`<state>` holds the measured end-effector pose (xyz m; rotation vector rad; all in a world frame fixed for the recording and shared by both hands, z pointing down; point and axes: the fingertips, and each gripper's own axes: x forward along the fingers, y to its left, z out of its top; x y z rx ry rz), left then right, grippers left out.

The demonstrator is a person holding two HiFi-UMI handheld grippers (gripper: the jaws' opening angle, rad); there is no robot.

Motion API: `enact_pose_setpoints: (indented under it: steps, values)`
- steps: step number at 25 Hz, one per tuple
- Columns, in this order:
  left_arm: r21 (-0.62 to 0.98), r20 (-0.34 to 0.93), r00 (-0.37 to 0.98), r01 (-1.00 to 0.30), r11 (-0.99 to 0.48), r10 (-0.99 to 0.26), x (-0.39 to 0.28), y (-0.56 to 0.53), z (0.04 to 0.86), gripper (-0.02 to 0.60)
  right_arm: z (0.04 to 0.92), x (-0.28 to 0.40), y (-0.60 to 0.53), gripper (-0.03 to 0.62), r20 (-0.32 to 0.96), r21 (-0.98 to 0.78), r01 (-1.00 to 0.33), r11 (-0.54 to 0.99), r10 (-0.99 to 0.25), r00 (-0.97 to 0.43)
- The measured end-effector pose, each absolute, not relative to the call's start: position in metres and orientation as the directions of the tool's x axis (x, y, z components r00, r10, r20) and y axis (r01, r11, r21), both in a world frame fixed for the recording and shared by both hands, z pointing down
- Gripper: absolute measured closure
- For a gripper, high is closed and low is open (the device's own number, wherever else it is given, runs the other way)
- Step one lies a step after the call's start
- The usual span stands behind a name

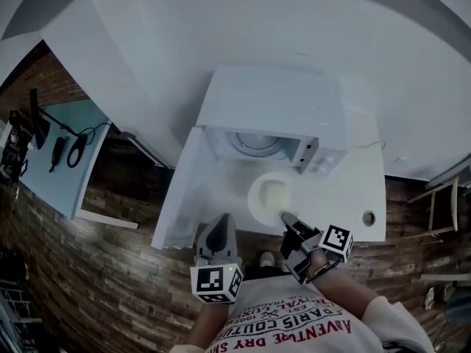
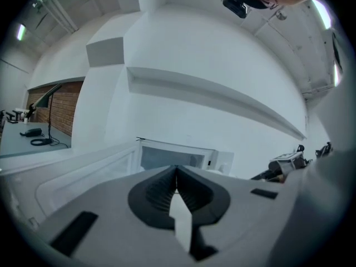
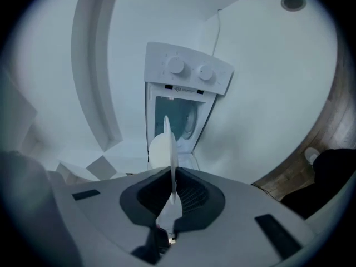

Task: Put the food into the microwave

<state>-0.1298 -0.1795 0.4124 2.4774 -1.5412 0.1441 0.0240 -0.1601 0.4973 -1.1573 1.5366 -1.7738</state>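
Observation:
A white microwave [image 1: 272,105] stands on a white table [image 1: 353,197] with its door [image 1: 184,190] swung open to the left and its turntable [image 1: 254,144] showing. In front of the opening hangs a white plate [image 1: 266,195] carrying pale yellow food [image 1: 274,194]. My right gripper [image 1: 285,218] is shut on the plate's near rim. In the right gripper view the plate [image 3: 166,143] stands edge-on between the jaws, in line with the open cavity [image 3: 175,118]. My left gripper [image 1: 218,230] is shut and empty, left of the plate; its view faces the microwave [image 2: 172,156].
The microwave's two knobs [image 3: 189,71] sit on its panel beside the cavity. A round cable hole [image 1: 369,217] is in the table at the right. A light blue desk [image 1: 66,153] with cables stands at the left, a chair [image 1: 441,204] at the right, on wooden floor.

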Motion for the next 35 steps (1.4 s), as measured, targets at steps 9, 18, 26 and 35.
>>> enact_pose_setpoints:
  steps: [9,18,26,35]
  values:
    - [0.144,0.219,0.564,-0.826,-0.545,-0.796,-0.095,-0.251,0.425,0.575,0.504,0.039,-0.209,0.571,0.293,-0.955,-0.169,-0.242,-0.84,-0.457]
    - [0.146,0.266,0.655,-0.752,-0.642,-0.707,-0.071,-0.301,0.443,0.575,0.52,0.048,-0.249,0.569,0.318,-0.947,-0.163,-0.276,-0.876,-0.364]
    - [0.122,0.323,0.645,-0.754,-0.646,-0.693,-0.077,-0.324,0.468,0.575,0.542,0.039,-0.293,0.568,0.304,-0.952,-0.117,-0.281,-0.896,-0.322]
    - [0.114,0.379,0.645,-0.744,-0.659,-0.663,-0.078,-0.327,0.5,0.575,0.574,0.036,-0.346,0.565,0.301,-0.954,-0.088,-0.288,-0.907,-0.296]
